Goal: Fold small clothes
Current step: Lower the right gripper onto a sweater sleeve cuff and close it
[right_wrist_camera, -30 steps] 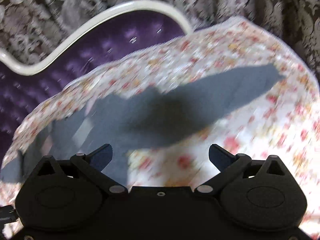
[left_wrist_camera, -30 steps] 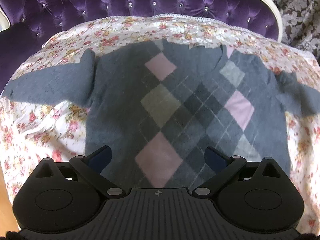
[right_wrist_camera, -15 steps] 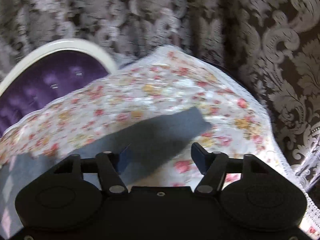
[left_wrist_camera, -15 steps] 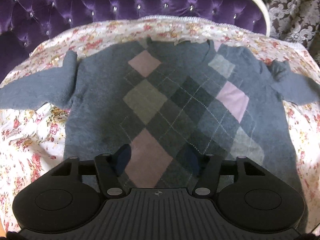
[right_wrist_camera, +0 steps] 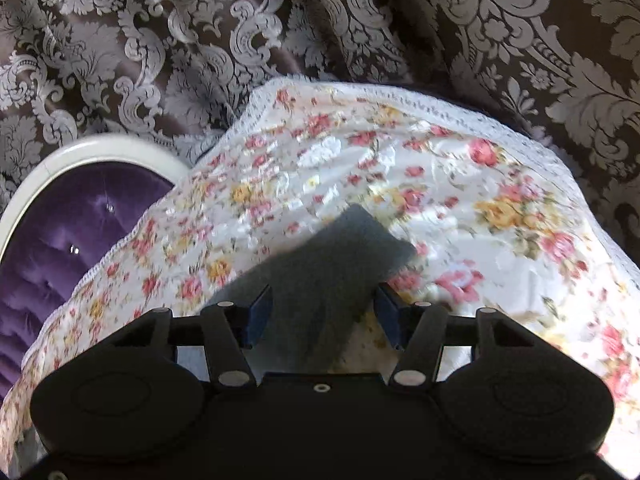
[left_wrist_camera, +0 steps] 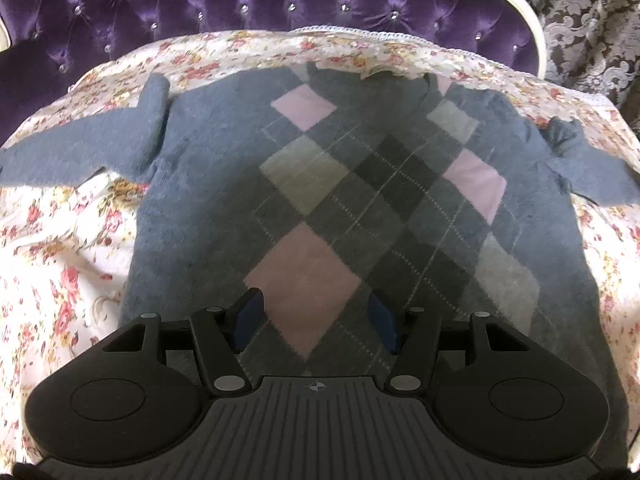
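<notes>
Lying flat: argyle sweater (left_wrist_camera: 360, 208), front up, spread on a floral bedspread (left_wrist_camera: 60, 272) that covers the bed; neckline toward the tufted purple headboard (left_wrist_camera: 280, 4), hem toward the camera.
Sweater pattern: grey-blue knit with pink, light grey and dark grey diamonds down the front.
Left gripper (left_wrist_camera: 316, 318): poised over the hem area of the sweater body, jaws partly apart after just closing in from wide; a pink diamond shows between the fingers. Whether the pads press the knit cannot be told.
Left sleeve (left_wrist_camera: 80, 148): stretched out sideways on the bedspread, well apart from the left gripper.
Right gripper (right_wrist_camera: 320, 316): above the cuff end of the right sleeve (right_wrist_camera: 324, 268), jaws partly apart and just closing in; the sleeve passes between the fingers with bedspread visible beside it at the right-hand finger. No clamping contact is visible.
Right sleeve, left wrist view: extends off the right edge of the picture (left_wrist_camera: 588, 176).
Background: patterned damask curtain (right_wrist_camera: 480, 20) behind the bed; white headboard frame (right_wrist_camera: 100, 152) at the left.
</notes>
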The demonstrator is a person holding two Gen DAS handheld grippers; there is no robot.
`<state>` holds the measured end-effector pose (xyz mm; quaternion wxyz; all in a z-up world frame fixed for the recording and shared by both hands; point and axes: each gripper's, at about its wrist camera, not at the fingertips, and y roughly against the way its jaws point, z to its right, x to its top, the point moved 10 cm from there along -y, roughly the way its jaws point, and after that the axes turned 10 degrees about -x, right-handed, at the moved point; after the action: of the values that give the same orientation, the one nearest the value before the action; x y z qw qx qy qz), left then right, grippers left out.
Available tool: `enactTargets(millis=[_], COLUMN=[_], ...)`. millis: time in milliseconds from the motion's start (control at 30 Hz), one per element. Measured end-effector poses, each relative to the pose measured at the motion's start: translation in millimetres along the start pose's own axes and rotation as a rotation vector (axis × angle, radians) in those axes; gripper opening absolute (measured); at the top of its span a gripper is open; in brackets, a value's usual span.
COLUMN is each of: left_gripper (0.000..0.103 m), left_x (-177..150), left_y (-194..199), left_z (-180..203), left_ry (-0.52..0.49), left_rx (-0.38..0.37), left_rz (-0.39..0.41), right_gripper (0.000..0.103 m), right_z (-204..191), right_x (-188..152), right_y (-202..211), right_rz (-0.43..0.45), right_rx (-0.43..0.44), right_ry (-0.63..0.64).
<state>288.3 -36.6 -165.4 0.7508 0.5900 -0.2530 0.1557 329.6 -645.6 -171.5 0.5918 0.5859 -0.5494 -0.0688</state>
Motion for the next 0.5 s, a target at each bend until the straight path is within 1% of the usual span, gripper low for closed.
enactTargets(millis=[33,67,100,133,167,233,300,367,433,500], left_gripper=[0.056,0.056,0.056,0.056,0.056,0.056,0.057,0.057,0.057,0.057], left_x=[-1,-1,-2,-2,-2,-2,-1,0,0,-1], left_y=[0,-1,-1,-1,-1,1,2,3,4,5], left_z=[-1,-2,-2,-2,-2,-1,0,0,1,2], left_ry=[0.004,0.006,0.007,0.007,0.007,0.007,0.001,-0.004,0.004,0.014], left_rx=[0.002,0.004,0.005,0.005,0.005,0.002,0.000,-0.003,-0.019,-0.037], left_rz=[-0.002,-0.006,-0.007,-0.006,-0.005,0.002,0.009,0.014,0.016,0.020], right_gripper=[0.056,0.033,0.013,0.010,0.010,0.010,0.010,0.010,0.010,0.010], right_z=[-2,-4,-5,-6,-8,-10,-7,3,16,24], right_x=[2,3,3,4,5,11,19,28,36,41], right_y=[-3,-5,-7,-7,-4,13,34,52,70,80], right_rz=[0.009,0.010,0.006,0.002,0.012,0.063,0.115,0.148,0.167,0.164], right_rx=[0.000,-0.008,-0.018,-0.013,-0.008,-0.003,-0.036,-0.061,-0.073,-0.089], right_ry=[-0.002,0.004,0.011,0.017,0.018,0.047,0.103,0.120,0.114,0.119])
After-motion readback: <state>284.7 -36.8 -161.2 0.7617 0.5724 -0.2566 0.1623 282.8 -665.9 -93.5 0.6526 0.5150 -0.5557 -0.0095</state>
